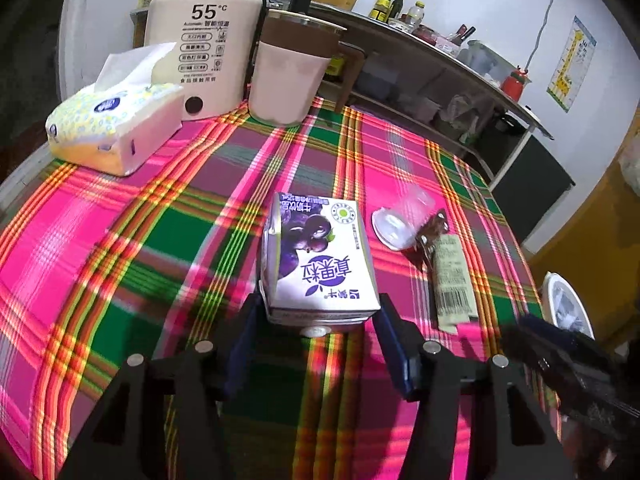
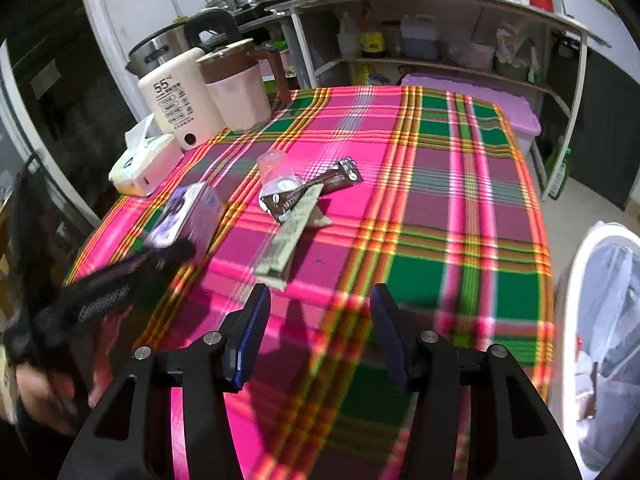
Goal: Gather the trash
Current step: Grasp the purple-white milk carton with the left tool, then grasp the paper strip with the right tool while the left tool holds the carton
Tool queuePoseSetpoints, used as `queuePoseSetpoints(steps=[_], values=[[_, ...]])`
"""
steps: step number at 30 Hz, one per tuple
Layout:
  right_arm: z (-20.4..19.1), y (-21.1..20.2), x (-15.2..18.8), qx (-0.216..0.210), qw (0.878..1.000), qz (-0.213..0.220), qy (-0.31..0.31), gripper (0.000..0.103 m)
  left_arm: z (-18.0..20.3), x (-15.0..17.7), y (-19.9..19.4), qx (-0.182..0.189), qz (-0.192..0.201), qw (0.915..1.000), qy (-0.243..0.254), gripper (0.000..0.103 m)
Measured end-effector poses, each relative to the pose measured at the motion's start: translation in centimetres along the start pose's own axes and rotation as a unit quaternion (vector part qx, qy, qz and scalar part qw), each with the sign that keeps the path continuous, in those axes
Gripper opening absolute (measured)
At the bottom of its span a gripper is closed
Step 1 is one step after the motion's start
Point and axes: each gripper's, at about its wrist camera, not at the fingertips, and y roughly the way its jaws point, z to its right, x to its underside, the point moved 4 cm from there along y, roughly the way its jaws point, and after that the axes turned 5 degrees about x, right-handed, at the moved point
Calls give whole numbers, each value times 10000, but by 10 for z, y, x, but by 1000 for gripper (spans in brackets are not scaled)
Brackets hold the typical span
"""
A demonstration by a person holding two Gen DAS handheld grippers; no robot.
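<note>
1. On the pink-and-green plaid tablecloth, I see the trash items grouped near the middle: a purple-and-white blueberry milk carton lying on its side, a clear plastic cup tipped over, a brown coffee sachet and a pale green printed wrapper strip.
2. My left gripper stands spread, with its blue-padded fingers on either side of the carton's near end. Whether the pads already touch the carton I cannot tell; no squeeze shows.
3. My right gripper is also spread and holds nothing. It hangs above bare cloth, near the wrapper strip but apart from it.
4. A white bin lined with a thin plastic bag stands beside the table's right edge, well apart from the carton.
5. Step in hand, as I judge it: picking up the carton with the left gripper. None of the table items has been collected yet.
6. Next move: press the left fingers together on the carton's flat sides, confirm a firm hold, lift clear of the cloth, then carry it across to the bin.
7. Caution: the cream kettle marked 55 °C, the pink mug with brown lid and the tissue pack are not trash; I leave them.
</note>
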Motion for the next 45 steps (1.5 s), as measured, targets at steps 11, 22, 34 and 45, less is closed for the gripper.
queuePoseSetpoints(steps=[11, 22, 34, 45], values=[[-16, 41, -19, 141, 9998, -136, 12, 19, -1, 6, -9, 105, -7, 9999, 110, 58], [-8, 10, -1, 175, 9998, 51, -54, 14, 11, 14, -14, 190, -4, 9994, 295, 58], [19, -61, 29, 230, 9985, 440, 217, 14, 65, 32, -41, 507, 52, 9956, 788, 58], [45, -105, 52, 345, 9962, 685, 412, 14, 115, 44, -57, 735, 88, 9906, 1151, 58]])
